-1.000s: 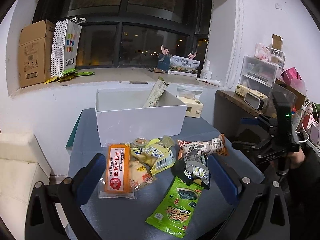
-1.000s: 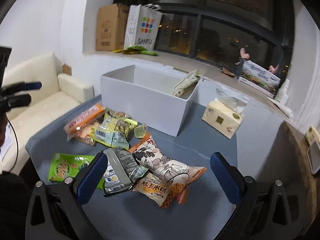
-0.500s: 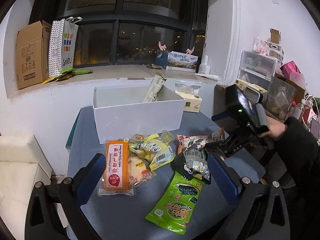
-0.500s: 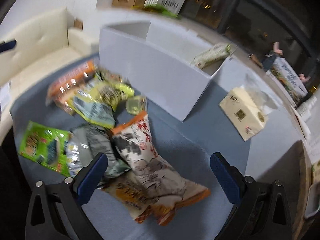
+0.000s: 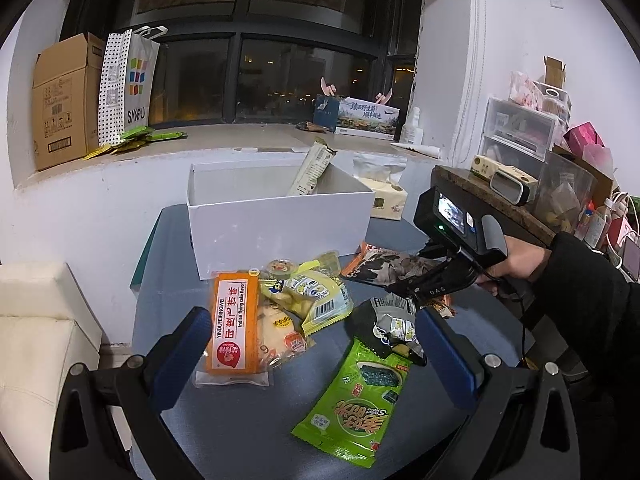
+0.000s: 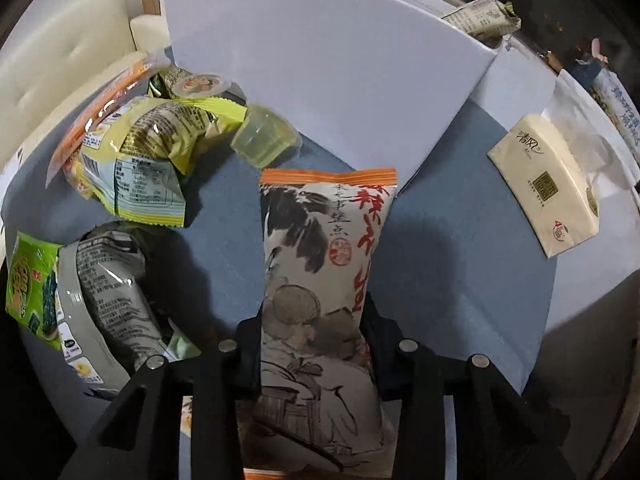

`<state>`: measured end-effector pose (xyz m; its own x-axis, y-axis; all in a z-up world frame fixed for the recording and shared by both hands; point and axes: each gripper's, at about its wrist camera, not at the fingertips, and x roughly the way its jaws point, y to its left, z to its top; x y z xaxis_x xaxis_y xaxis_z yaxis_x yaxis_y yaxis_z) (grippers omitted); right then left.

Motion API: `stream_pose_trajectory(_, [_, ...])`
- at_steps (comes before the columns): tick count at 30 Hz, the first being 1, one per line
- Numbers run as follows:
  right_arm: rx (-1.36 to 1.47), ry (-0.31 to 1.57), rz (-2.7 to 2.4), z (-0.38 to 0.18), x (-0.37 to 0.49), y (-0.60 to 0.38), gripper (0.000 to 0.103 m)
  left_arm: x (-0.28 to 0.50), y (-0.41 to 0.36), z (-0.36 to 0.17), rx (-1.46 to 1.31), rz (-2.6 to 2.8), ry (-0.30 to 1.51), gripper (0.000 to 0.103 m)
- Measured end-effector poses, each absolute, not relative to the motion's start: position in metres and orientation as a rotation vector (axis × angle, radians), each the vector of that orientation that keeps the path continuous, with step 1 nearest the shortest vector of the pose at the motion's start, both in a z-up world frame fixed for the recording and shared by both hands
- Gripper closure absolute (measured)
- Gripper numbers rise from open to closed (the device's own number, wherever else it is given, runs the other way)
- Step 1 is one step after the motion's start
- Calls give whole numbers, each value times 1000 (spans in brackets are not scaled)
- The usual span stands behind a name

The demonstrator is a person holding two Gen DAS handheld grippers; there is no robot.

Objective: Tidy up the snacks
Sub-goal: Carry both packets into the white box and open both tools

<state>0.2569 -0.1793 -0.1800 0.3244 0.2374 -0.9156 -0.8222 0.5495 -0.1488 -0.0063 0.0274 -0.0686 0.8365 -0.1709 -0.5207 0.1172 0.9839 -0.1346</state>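
The right claw [image 6: 316, 344], tipped steeply down, has just been closing and pinches a packet; the left claw [image 5: 316, 344] gapes wide.

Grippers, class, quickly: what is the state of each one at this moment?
Left gripper: open, holding nothing, above the snack pile.
Right gripper: jaws have just been closing, now shut on the ink-painting snack bag.

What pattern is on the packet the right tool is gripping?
An ink-style drawing of figures on cream, with red characters and orange end strips; the snack packet shows best in the right wrist view.
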Motion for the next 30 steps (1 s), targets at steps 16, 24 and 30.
stream_pose_trajectory(16, [-191, 684, 695, -71, 187, -260, 65, 83, 89, -128, -180, -105, 743, 0])
stream_pose_trajectory(24, [-27, 604, 696, -46, 135, -283, 65, 143, 101, -166, -230, -127, 889, 0])
stream_pose_trajectory(30, [-24, 605, 727, -53, 129, -274, 65, 150, 91, -181, -161, -86, 933, 30])
